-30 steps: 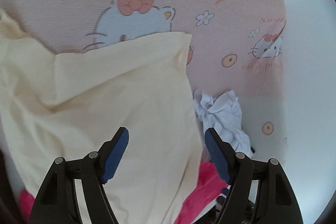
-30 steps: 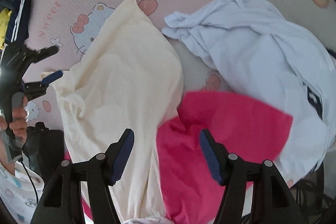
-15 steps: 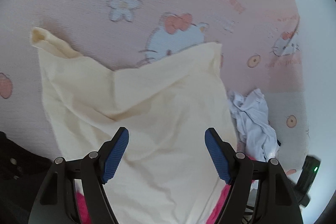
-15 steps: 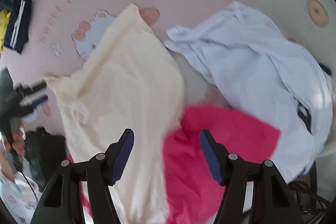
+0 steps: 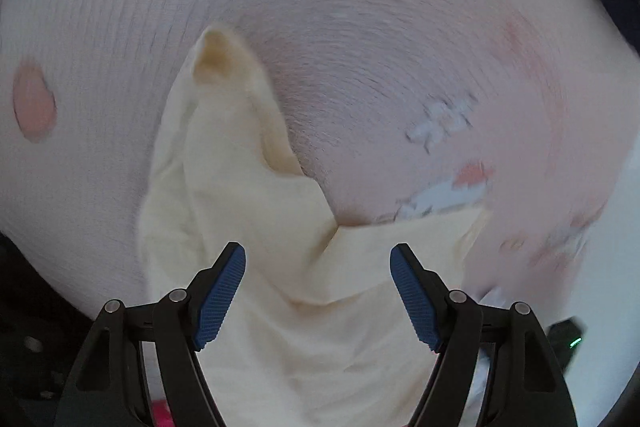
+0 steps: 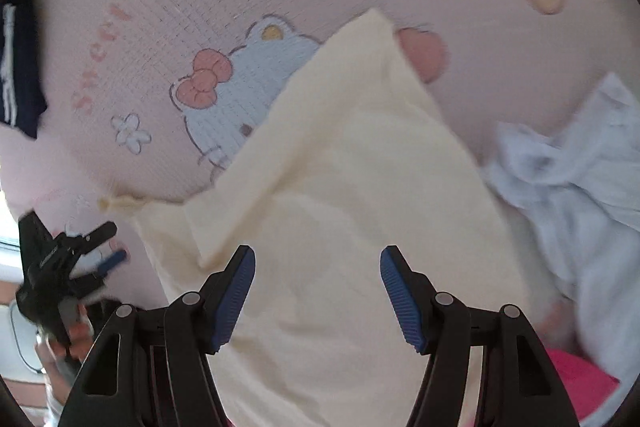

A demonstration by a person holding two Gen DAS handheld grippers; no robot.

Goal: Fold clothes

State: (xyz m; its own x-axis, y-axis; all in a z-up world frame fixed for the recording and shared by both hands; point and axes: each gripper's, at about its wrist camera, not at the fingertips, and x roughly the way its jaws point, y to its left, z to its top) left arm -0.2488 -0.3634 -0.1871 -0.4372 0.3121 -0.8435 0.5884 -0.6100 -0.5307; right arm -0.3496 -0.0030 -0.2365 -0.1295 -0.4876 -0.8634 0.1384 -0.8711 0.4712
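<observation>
Item: cream garment (image 6: pixel 340 187), lying rumpled on the pink printed bedsheet (image 6: pixel 200 7). Your left hand-held gripper (image 5: pixel 318 293) and right hand-held gripper (image 6: pixel 318 293) both hover spread, empty. Pinch a sleeve tip (image 5: pixel 216 55) (hem only), then pull flat before creasing.

Left wrist view smeared by motion blur; sheet print (image 5: pixel 440 123) unreadable. Cream garment (image 6: pixel 352 227) cut off at bottom edge, covers cat print's (image 6: pixel 248 95) lower face. Pink garment (image 6: pixel 580 383) mostly hidden. Left gripper (image 6: pixel 108 247) blurred.
</observation>
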